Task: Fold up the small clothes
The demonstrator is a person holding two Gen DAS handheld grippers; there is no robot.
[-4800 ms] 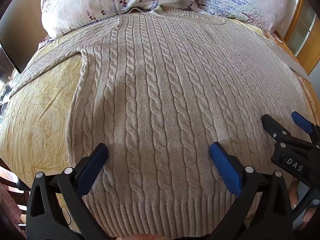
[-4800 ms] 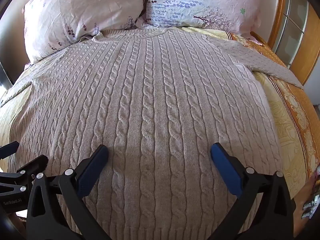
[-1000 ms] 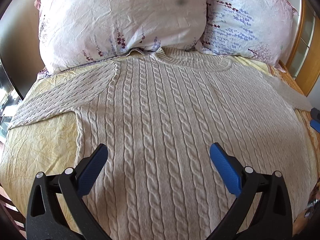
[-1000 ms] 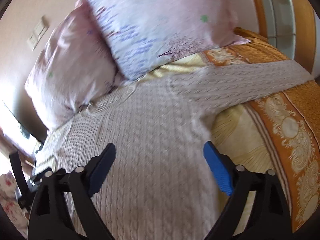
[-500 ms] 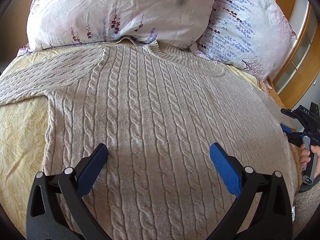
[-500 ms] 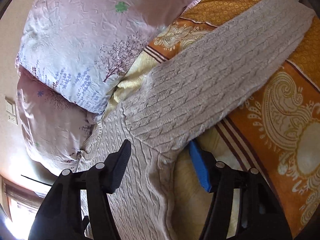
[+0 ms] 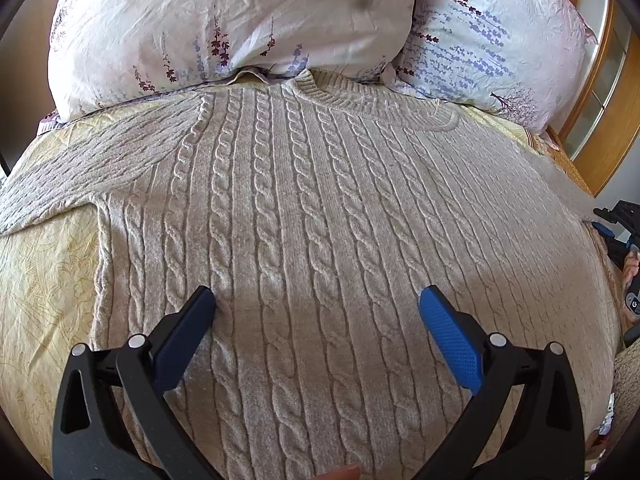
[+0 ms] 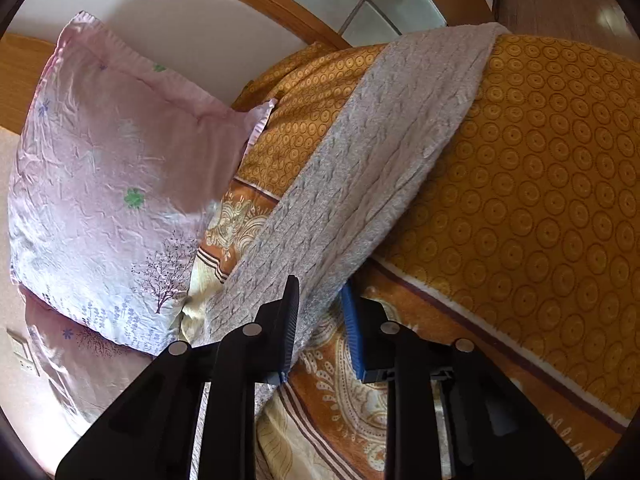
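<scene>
A beige cable-knit sweater [image 7: 320,220] lies flat on the bed, collar toward the pillows, left sleeve [image 7: 88,168] spread out to the left. My left gripper [image 7: 316,312] is open and empty just above the sweater's body. In the right wrist view, my right gripper [image 8: 320,300] has its jaws narrowed around the right sleeve [image 8: 380,160], near where it joins the body; a gap still shows beside the blue pad [image 8: 354,332]. The sleeve runs out over the orange bedspread. The right gripper also shows at the left wrist view's right edge [image 7: 616,232].
Two floral pillows [image 7: 240,20] [image 7: 492,40] stand at the head of the bed. A yellow sheet [image 7: 40,280] covers the bed, with an orange patterned bedspread [image 8: 540,200] on the right side. A wooden frame with glass panels [image 7: 600,92] is at the far right.
My right gripper has swung to the sweater's right sleeve and narrowed its jaws around it. My left gripper has shifted slightly over the sweater's body and stays open.
</scene>
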